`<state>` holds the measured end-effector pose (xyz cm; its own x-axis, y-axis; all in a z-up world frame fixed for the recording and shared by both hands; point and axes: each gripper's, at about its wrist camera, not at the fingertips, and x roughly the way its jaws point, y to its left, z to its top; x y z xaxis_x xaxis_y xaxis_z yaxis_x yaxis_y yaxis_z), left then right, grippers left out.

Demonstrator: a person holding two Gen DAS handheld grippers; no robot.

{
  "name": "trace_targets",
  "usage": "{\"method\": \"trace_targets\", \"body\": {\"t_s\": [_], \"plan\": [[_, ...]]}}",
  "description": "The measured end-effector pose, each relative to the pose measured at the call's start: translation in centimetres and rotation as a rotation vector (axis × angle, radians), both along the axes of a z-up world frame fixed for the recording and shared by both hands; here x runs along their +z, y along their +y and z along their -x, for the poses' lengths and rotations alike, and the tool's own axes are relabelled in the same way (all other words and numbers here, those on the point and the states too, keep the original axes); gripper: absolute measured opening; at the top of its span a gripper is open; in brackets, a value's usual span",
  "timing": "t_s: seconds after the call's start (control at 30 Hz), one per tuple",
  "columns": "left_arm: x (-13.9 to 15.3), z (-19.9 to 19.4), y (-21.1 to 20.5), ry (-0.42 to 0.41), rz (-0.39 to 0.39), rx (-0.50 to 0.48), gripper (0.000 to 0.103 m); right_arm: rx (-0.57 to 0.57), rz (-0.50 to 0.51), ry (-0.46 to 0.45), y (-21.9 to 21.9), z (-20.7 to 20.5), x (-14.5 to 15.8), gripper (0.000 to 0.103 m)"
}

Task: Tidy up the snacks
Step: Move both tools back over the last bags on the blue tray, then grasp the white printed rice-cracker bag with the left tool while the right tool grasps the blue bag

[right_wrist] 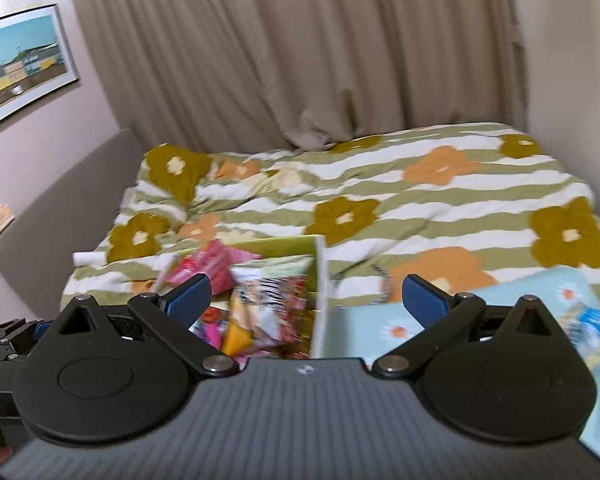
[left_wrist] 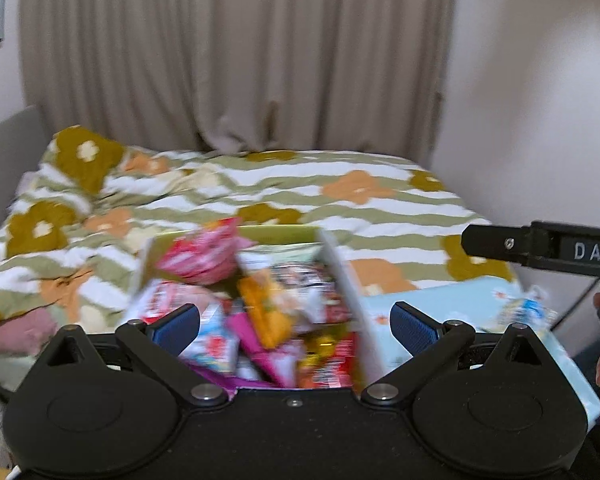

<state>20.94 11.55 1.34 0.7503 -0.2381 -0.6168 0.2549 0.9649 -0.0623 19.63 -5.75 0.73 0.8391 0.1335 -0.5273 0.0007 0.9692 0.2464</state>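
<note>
An open box point(left_wrist: 336, 264) full of colourful snack packets point(left_wrist: 268, 312) sits at the near edge of the bed; it also shows in the right wrist view point(right_wrist: 320, 280). A light blue flowered box lid point(left_wrist: 460, 304) lies to its right with a blue-white snack packet point(left_wrist: 524, 312) on it, also seen in the right wrist view point(right_wrist: 592, 320). My left gripper point(left_wrist: 296, 324) is open and empty above the box. My right gripper point(right_wrist: 306, 300) is open and empty over the box's right wall.
A bed with a green-striped flowered duvet point(left_wrist: 260, 184) fills the middle. Beige curtains point(left_wrist: 236, 52) hang behind. A framed picture point(right_wrist: 20, 68) hangs on the left wall. A pink cloth point(left_wrist: 20, 332) lies at the bed's left edge.
</note>
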Motion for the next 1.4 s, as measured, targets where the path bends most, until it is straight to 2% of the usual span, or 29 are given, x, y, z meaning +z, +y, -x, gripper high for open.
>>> {"method": "trace_targets", "body": {"t_s": [0.27, 0.5, 0.67, 0.9, 1.17, 1.4], "plan": [[-1.4, 0.7, -8.2, 0.032, -0.023, -0.1, 0.103, -0.079, 0.077, 0.001, -7.2, 3.0, -1.0, 0.103], [-4.9, -0.4, -15.3, 0.13, -0.044, -0.089, 0.103, -0.034, 0.151, 0.035, -14.6, 2.5, -3.1, 0.103], [-8.5, -1.5, -19.1, 0.189, -0.052, -0.067, 0.103, 0.021, 0.226, 0.077, -19.3, 0.8, -6.1, 0.103], [-13.3, -2.6, -21.7, 0.216, -0.138, -0.021, 0.103, 0.126, 0.26, 0.172, -23.8, -2.3, -11.8, 0.103], [-18.0, -4.7, -21.9, 0.322, -0.194, 0.011, 0.103, 0.201, 0.264, 0.234, -25.9, -4.7, -16.4, 0.103], [-20.0, -5.2, -21.4, 0.387, -0.119, 0.022, 0.102, 0.235, 0.257, 0.278, -26.7, -6.0, -18.3, 0.103]]}}
